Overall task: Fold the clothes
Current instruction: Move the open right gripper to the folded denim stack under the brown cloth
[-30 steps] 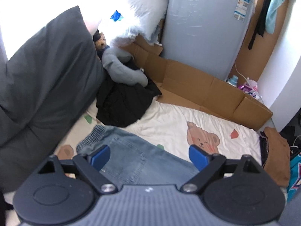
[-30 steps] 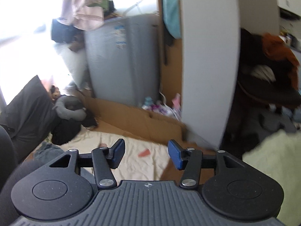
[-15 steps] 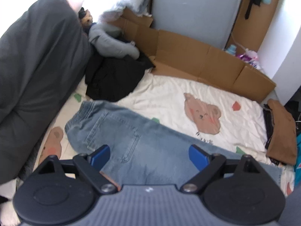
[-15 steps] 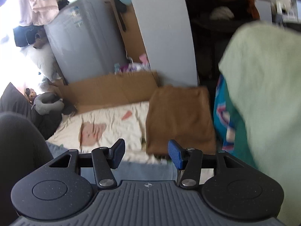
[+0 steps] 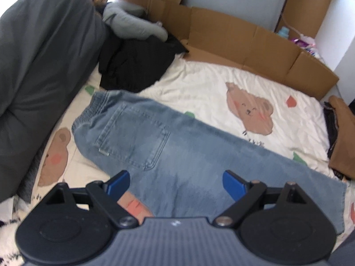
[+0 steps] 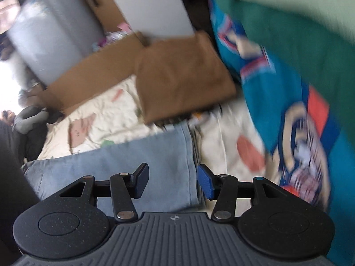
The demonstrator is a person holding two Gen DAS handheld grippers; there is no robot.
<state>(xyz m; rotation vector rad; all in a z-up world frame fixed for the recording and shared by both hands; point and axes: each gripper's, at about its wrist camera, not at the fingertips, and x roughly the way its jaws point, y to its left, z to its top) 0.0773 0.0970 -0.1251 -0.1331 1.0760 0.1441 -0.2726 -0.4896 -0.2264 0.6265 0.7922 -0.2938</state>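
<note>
1. On the bed: bed sheet, cream, printed with cartoon bears, bearing all the clothing. Over the last second both cameras have swung down from the far wall and cupboard to look onto this surface, so the grippers now face the work rather than the room.

2. Across the sheet's near half: jeans, light blue denim, laid lengthwise with one leg on top of the other, elastic waistband toward the dark grey bedding, back pocket uppermost, leg hem at the opposite end. Flat, few wrinkles, long and narrow; they now fill the lower part of both views, where a second ago only the waist end showed. Judgement: the garment lies halved along its length, and a crosswise fold, hem toward waistband, would shorten it.

3. At the hem end: brown folded garment, a neat square on top of darker items, just beyond the hem and apart from it.

4. At the waist end: black garment, heaped loosely, near the waistband.

5. Above the seat and thigh of the jeans: left gripper, jaws wide open, nothing held.

6. Above the hem, straddling its edge: right gripper, jaws open at a moderate gap, nothing held; view is motion-blurred. It has arrived over the hem from pointing at the wall, which suits a pinch at that end.
</note>
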